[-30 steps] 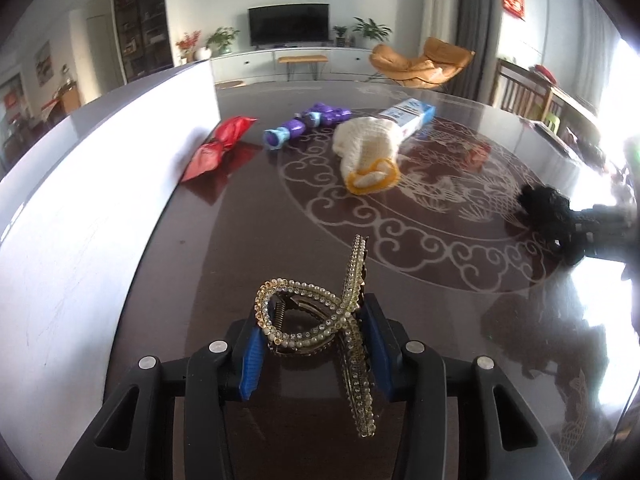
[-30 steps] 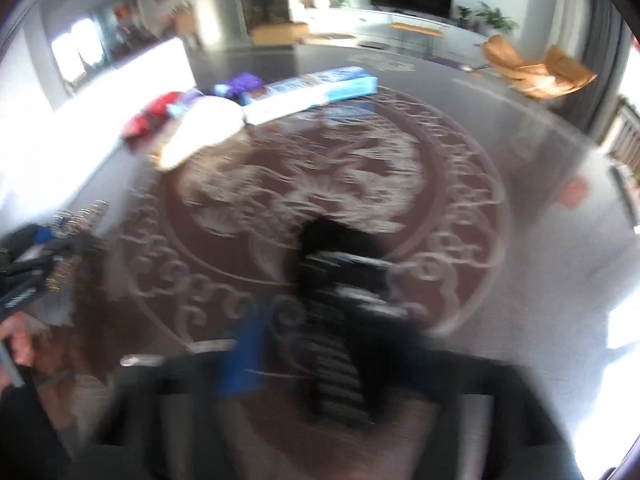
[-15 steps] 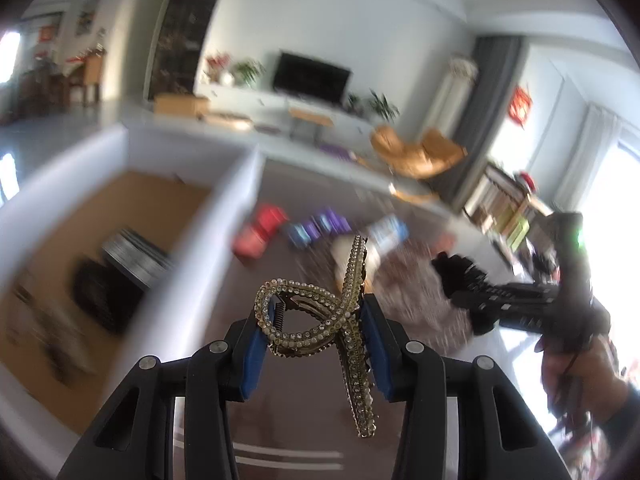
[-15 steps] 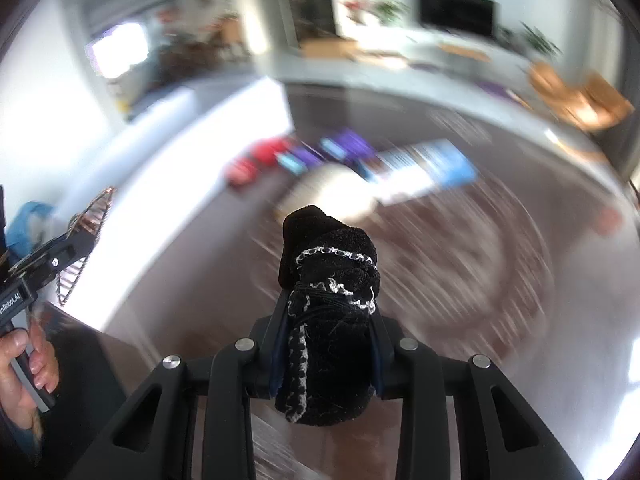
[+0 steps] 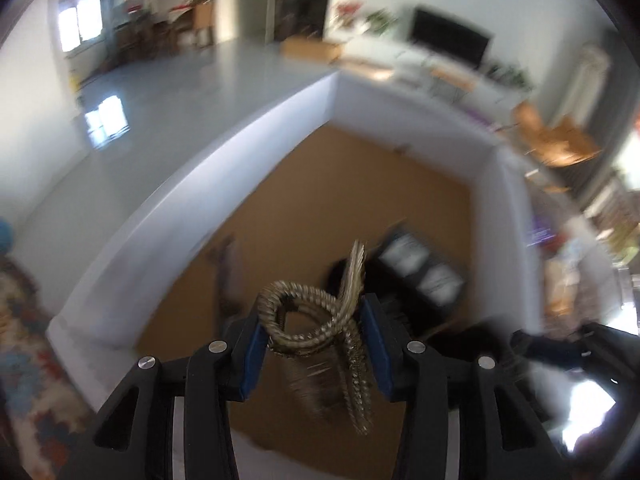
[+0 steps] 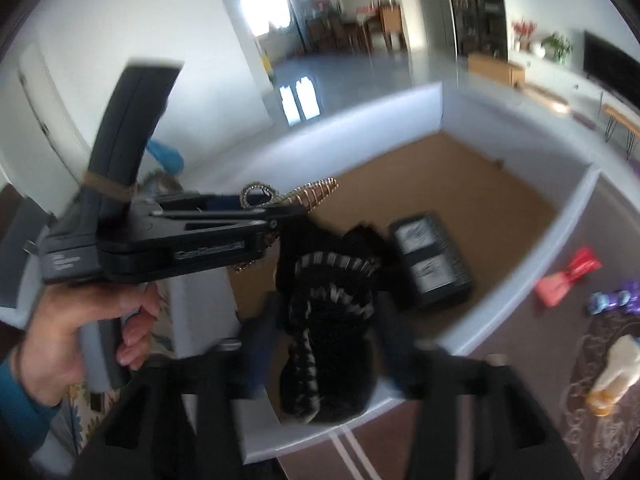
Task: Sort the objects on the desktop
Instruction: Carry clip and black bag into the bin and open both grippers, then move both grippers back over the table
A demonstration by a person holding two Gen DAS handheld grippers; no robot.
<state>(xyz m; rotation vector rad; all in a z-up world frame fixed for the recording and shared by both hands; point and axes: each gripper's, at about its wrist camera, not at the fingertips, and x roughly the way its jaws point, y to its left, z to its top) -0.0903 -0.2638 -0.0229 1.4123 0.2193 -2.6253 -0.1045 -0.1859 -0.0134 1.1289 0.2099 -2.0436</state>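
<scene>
Hanging over box (image 5: 224,184); hair claw (image 5: 316,320) in left gripper (image 5: 314,350)

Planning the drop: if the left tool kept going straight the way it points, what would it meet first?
Most likely the brown floor of the white box, near the dark case. The left tool holds the hair clip above it; blur leaves depth uncertain.

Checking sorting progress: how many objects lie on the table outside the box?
3: red packet, purple toy and cream knit item, right of the box; more may be hidden.
</scene>
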